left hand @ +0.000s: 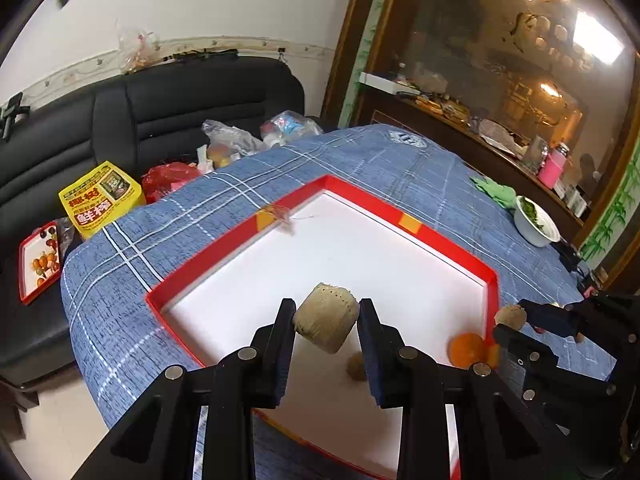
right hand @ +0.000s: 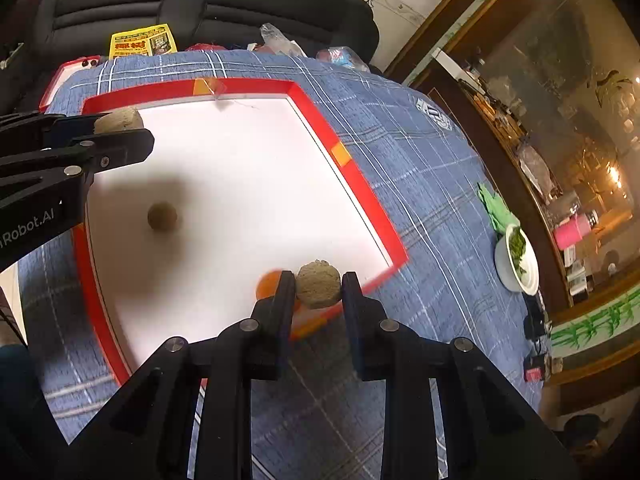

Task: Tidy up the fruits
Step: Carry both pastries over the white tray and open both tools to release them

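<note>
A red-rimmed tray (left hand: 240, 240) with a white floor lies on the blue checked cloth; it also shows in the right wrist view (right hand: 352, 176). My left gripper (left hand: 326, 320) is shut on a brown kiwi (left hand: 326, 316) and holds it above the tray; it shows from the side in the right wrist view (right hand: 120, 136). My right gripper (right hand: 318, 290) is shut on a second kiwi (right hand: 319, 284) over the tray's near right corner; it shows in the left wrist view (left hand: 516, 326). A third kiwi (right hand: 162, 216) and an orange (right hand: 269, 283) lie in the tray.
A white bowl of greens (right hand: 516, 260) and a green cloth (right hand: 496, 204) sit on the table's right. A yellow box (left hand: 100, 198), a small fruit-printed tray (left hand: 38, 262) and plastic bags (left hand: 232, 140) lie on the black sofa behind. A dark cabinet stands at right.
</note>
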Demonstrator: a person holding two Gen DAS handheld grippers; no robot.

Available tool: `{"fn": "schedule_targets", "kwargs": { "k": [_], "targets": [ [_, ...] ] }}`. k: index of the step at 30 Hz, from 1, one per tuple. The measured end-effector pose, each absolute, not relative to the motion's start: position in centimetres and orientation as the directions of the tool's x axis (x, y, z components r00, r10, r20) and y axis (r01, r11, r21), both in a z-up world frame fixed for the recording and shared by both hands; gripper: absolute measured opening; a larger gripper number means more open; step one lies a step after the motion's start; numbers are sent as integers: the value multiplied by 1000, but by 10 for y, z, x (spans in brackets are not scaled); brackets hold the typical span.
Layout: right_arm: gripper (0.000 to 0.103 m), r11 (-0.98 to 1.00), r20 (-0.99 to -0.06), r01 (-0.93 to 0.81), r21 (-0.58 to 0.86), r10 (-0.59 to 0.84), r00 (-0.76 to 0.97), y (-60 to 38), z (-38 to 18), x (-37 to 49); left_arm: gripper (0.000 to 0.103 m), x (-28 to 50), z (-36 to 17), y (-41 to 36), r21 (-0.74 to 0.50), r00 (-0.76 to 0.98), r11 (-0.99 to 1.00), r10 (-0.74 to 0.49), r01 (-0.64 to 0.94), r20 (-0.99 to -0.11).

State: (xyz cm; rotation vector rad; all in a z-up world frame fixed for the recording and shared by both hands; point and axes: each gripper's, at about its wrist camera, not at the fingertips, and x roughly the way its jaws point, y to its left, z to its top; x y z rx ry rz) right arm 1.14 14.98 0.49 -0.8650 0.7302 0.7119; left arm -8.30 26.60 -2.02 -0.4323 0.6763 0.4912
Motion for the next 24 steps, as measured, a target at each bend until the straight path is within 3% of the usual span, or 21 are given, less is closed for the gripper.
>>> {"fn": "schedule_targets", "kwargs": {
  "k": [24],
  "targets": [
    [23,475,-818,-808,-348,267,510,184,-15,46,30,-50,-39,292,-130,604,801,323,-585,-728]
  ]
}}
